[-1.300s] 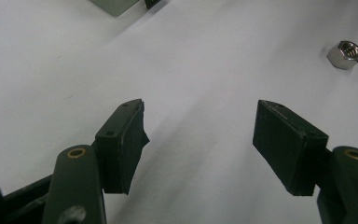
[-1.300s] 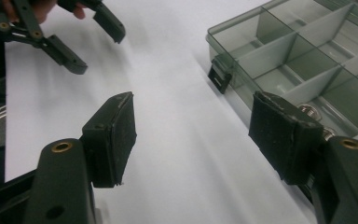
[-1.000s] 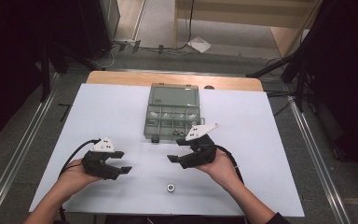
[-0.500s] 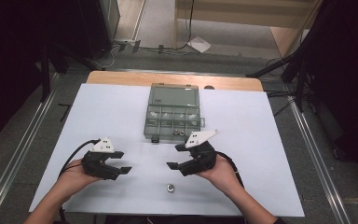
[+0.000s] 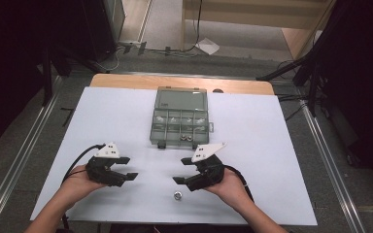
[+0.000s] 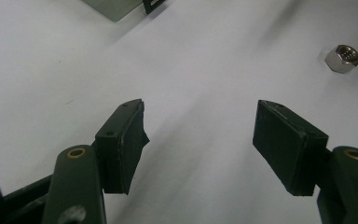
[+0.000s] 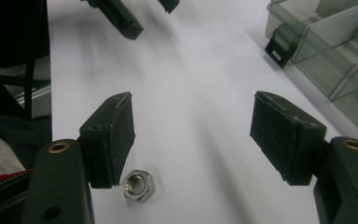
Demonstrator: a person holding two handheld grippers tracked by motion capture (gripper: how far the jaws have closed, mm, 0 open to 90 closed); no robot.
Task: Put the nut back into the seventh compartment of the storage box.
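A small silver steel hex nut (image 5: 177, 195) lies loose on the white tabletop (image 5: 272, 145), just beside the right tongs (image 5: 183, 171); both right and left tongs (image 5: 127, 167) gape wide, empty, seemingly lining up the pickup.

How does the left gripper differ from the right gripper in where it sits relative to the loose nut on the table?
The right gripper hangs just above the nut, which lies beside one of its pads in its own view; the left gripper sits farther off, the nut lying away to its side. The right gripper is also nearer the compartment box. Both have open jaws with nothing between them.
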